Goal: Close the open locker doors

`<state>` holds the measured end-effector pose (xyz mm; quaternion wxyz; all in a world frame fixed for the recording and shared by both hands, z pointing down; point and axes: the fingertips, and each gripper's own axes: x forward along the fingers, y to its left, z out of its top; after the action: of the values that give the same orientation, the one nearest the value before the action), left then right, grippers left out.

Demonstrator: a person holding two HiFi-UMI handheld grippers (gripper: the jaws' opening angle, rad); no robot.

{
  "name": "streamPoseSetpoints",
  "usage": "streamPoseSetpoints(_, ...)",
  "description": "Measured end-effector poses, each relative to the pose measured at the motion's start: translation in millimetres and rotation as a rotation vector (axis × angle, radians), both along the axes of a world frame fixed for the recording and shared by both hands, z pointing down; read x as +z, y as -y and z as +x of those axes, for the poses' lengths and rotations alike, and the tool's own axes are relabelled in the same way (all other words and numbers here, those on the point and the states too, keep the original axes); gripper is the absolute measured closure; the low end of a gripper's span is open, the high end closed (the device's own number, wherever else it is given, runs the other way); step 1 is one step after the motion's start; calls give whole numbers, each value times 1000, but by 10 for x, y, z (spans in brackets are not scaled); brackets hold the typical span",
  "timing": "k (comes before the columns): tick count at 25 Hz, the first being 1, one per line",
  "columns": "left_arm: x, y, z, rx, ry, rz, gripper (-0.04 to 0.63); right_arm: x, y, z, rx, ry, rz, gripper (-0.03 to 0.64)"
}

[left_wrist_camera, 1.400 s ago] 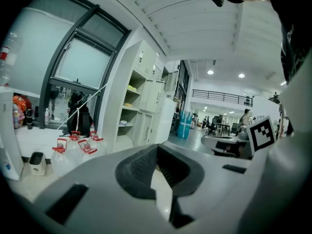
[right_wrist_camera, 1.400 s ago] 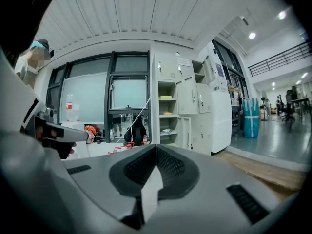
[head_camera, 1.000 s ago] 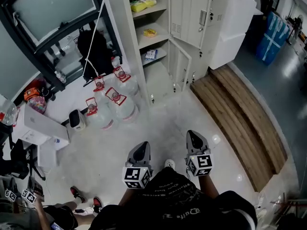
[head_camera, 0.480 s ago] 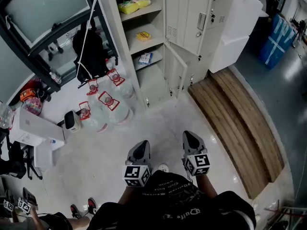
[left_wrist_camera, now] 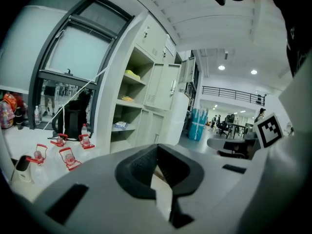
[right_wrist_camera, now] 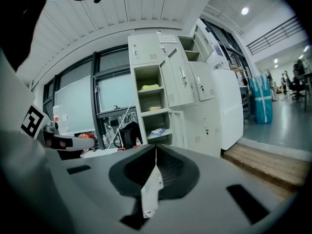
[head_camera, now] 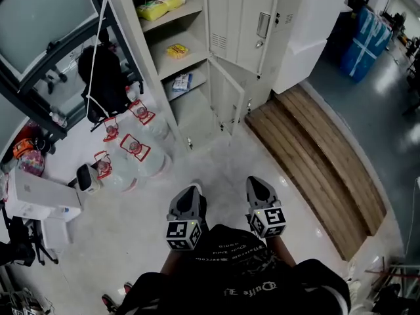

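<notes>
Head view, looking steeply down at a pale floor (head_camera: 216,176) where a person stands. At the upper left is a dark-framed window, and below it a black backpack (head_camera: 105,84) hangs beside a cluster of clear water jugs with red handles (head_camera: 131,153).

Right of these, at upper centre, stands the tall beige metal locker cabinet (head_camera: 147,51), the thing the task concerns. Its left column is exposed, showing shelves with a yellow packet (head_camera: 157,5), a smaller yellow item (head_camera: 176,50) and a blue-and-white packet (head_camera: 182,82). Two doors of this column are swung out to the right: the upper beige door with a latch and vent slots (head_camera: 239,18), and below it the lower beige door (head_camera: 226,97). The neighbouring doors further right look shut.

At lower centre, just ahead of the person's dark clothing, are the left tongs (head_camera: 190,192) and, just to their right, the right tongs (head_camera: 258,184). Both point toward the locker but are well apart from it. In each gripper view the jaws are drawn together with nothing between them.

To the right lies a low wooden slatted platform (head_camera: 315,156).

Judging from this, the task has not begun: neither door has been pushed, and both remain to be swung left until flush.
</notes>
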<state>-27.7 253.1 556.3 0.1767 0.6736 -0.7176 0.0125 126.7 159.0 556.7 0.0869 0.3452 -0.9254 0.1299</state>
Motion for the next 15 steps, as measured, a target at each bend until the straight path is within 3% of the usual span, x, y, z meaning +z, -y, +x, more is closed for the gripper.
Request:
streamPoseSetpoints(8, 38, 929, -717, 81, 2, 4, 588, 0, 853, -457, 108, -27, 8, 611)
streamPoseSetpoints(15, -71, 1734, -1366, 206, 27, 25, 588, -60, 1521, -959, 227, -64, 35, 611)
